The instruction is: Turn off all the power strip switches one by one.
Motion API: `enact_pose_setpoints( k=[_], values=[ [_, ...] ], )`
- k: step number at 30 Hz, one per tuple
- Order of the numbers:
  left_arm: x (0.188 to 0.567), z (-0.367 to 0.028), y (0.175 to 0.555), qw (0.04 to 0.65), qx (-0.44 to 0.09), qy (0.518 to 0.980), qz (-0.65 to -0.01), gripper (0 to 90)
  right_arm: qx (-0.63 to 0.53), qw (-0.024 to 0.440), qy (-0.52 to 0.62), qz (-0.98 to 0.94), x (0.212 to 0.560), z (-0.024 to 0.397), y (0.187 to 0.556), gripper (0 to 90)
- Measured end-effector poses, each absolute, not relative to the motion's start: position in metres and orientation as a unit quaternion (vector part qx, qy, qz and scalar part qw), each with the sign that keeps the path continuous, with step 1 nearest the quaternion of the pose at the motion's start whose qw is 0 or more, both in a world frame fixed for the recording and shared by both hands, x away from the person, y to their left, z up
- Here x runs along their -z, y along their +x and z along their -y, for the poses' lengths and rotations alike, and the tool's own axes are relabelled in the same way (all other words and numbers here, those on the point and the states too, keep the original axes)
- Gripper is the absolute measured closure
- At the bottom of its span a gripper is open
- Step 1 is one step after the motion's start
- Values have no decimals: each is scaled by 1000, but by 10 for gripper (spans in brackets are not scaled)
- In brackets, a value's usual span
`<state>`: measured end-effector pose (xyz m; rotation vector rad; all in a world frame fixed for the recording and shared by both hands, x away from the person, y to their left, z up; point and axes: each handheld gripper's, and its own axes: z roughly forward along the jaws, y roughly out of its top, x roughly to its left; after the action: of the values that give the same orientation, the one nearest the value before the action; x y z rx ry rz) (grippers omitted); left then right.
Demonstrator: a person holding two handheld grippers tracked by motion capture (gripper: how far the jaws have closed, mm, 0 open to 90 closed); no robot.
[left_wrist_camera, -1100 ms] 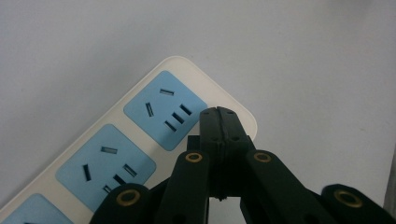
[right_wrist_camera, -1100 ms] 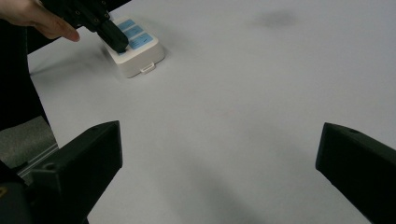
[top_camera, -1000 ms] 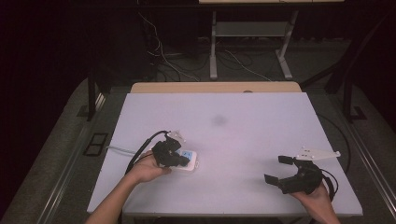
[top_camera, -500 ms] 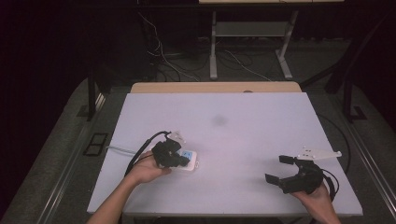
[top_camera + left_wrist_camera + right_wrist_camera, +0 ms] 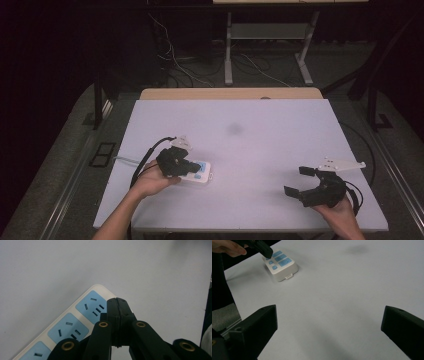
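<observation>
Power strip (image 5: 197, 172): white body w/ blue socket panels, flat on table (image 5: 260, 130).

Faint grey smudge (image 5: 235, 129), perhaps stain

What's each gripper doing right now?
Left gripper: shut, holding nothing, over the power strip.
Right gripper: open, holding nothing.

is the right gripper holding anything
No, the right gripper has its jaws wide apart over bare table, far from the power strip.
</observation>
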<state>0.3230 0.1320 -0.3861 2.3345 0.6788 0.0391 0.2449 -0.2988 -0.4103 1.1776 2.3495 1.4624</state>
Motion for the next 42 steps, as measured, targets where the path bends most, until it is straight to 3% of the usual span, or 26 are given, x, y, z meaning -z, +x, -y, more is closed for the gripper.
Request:
enact_pose_setpoints(
  k=[7,13,20,27,36,42],
  values=[
    [379,-141,320,362,-27,891,-271,826,-485,67,391,-779,410,299,244,4],
    [373,-146,314,377,-37,882,-280,686,-486,68,390,-779,410,298,244,3],
    [367,-152,307,395,-44,867,-301,420,-488,68,389,-778,409,298,244,3],
    [366,-161,294,411,-54,853,-317,227,-488,66,387,-780,409,297,243,4],
    [373,-175,276,439,-51,833,-333,126,-489,65,384,-780,408,296,242,3],
    [386,-185,265,467,-56,809,-353,0,-489,63,382,-782,409,295,242,4]
  ],
)
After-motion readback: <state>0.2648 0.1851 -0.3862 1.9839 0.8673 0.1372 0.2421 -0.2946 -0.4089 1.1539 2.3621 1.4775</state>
